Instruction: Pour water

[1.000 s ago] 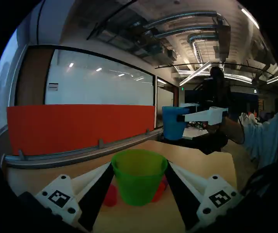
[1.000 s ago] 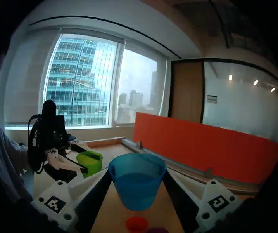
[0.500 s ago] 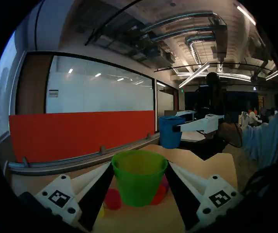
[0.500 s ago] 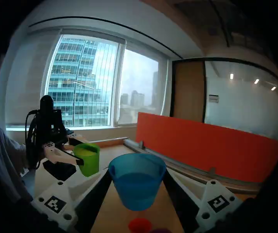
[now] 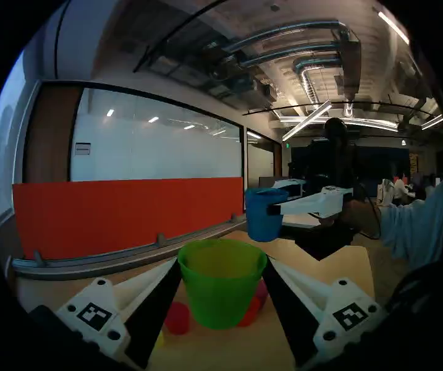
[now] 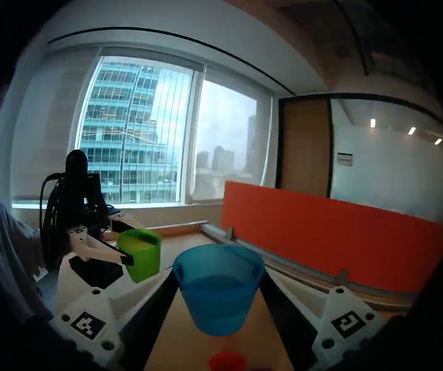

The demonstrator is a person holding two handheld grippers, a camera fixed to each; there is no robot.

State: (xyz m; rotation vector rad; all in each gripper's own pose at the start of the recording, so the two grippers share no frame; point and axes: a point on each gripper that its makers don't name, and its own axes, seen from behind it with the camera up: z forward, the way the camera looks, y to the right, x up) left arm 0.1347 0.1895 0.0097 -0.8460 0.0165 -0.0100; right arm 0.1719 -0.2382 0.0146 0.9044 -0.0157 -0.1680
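Holding two cups aloft.
Clenching green cup (image 5: 222, 297) in left gripper (image 5: 221, 267), water-filled blue cup (image 6: 219, 306) in right gripper (image 6: 219, 272), lower centre.

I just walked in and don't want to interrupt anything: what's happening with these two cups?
A person holds a gripper in each hand over a wooden table. The left gripper is shut on a green cup, the right gripper on a blue cup that looks partly filled with water. Both cups are upright and apart, so no pouring has begun yet.
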